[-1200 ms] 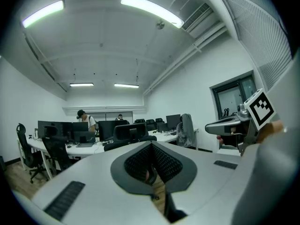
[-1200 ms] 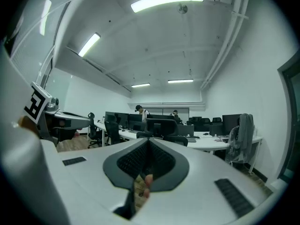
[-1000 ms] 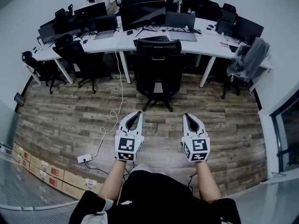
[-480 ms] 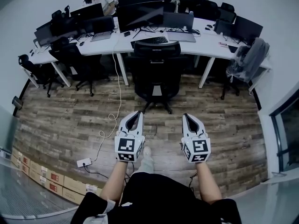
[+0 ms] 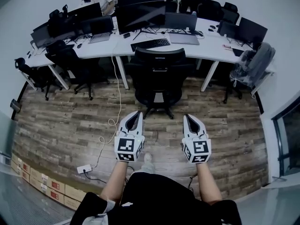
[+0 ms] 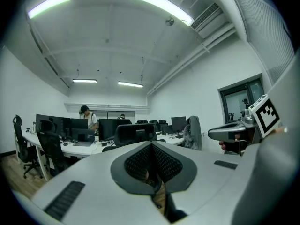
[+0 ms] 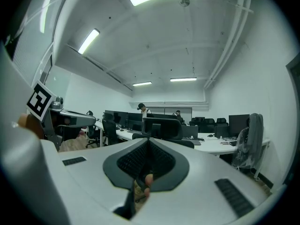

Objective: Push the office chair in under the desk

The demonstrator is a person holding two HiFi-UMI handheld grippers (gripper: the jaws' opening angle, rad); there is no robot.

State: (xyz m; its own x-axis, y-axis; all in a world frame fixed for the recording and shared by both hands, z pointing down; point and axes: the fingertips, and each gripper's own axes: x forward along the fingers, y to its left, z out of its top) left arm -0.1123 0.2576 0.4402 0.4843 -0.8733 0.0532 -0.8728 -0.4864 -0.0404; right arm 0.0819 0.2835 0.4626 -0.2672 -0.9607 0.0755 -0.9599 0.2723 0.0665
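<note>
- The chair [image 5: 158, 74] stands straight ahead of both sets of fingertips and well apart from them. Its backrest faces them and its seat is out on the wooden floor [image 5: 70, 121], short of the counter [image 5: 211, 42].
- The step in hand looks like the approach, since nothing touches the chair yet.
- To do it well, bring both tips to the top of the backrest, one towards each side, so the push runs square and the chair does not swivel.
- Push level and slowly. The wheels will probably roll easily on the floor, and a hard shove could knock the backrest into the counter edge by the keyboard [image 5: 150, 43].
- A white cable [image 5: 114, 111] trails on the floor, off to the left of the left fingertips. Judging by how it lies, it is clear of the chair's path.
- The fingers [image 6: 89, 177] of the left gripper [image 5: 138, 113] are pressed together with nothing between them.
- The fingers [image 7: 225, 172] of the right gripper [image 5: 187, 116] are likewise closed tight and empty.
- Both forearms reach forward from the body side by side. The grippers are held level and parallel, with the tips aimed at the chair and the marker cubes nearest the person.
</note>
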